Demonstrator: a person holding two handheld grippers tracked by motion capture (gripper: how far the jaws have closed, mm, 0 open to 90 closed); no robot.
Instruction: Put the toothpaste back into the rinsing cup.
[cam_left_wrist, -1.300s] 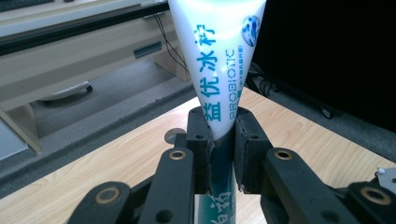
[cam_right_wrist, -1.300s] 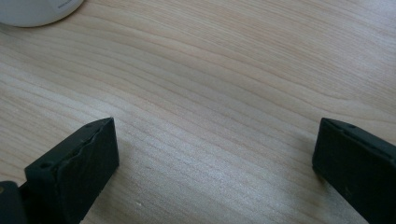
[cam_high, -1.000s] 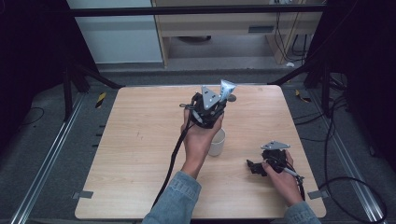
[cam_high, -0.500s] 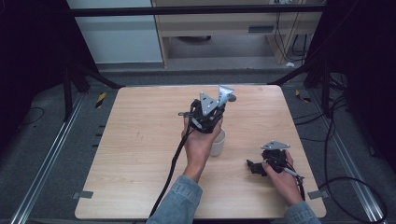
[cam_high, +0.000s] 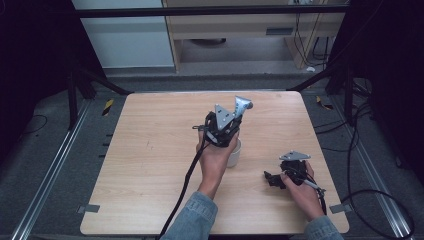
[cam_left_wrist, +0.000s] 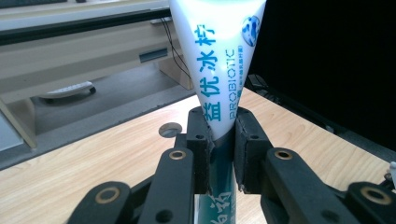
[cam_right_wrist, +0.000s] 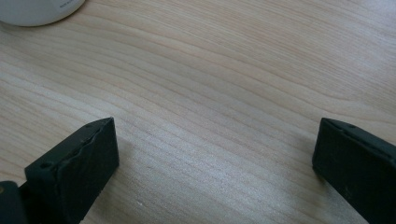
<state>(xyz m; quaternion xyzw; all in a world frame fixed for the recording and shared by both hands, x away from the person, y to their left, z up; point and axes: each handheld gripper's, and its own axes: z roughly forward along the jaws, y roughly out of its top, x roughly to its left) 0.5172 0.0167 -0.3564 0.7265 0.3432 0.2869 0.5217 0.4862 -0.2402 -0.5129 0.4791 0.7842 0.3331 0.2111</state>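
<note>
Item: toothpaste tube (cam_left_wrist: 219, 56), clenched upright in my left gripper (cam_left_wrist: 219, 154) directly above the white cup (cam_high: 234, 154) at mid-table, pickup done and lowering into the cup apparently outstanding; my right gripper (cam_right_wrist: 210, 158), jaws spread and empty, rests on the table (cam_high: 150, 150) nearby.

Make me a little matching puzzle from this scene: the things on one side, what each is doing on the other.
Things:
1. left gripper
2. right gripper
3. toothpaste tube
4. white cup

States:
A. open, low over bare wood
B. pinched between two black jaws
C. standing on the table beside the left hand
D. shut on something white

Pairs: 1-D, 2-A, 3-B, 4-C
</note>
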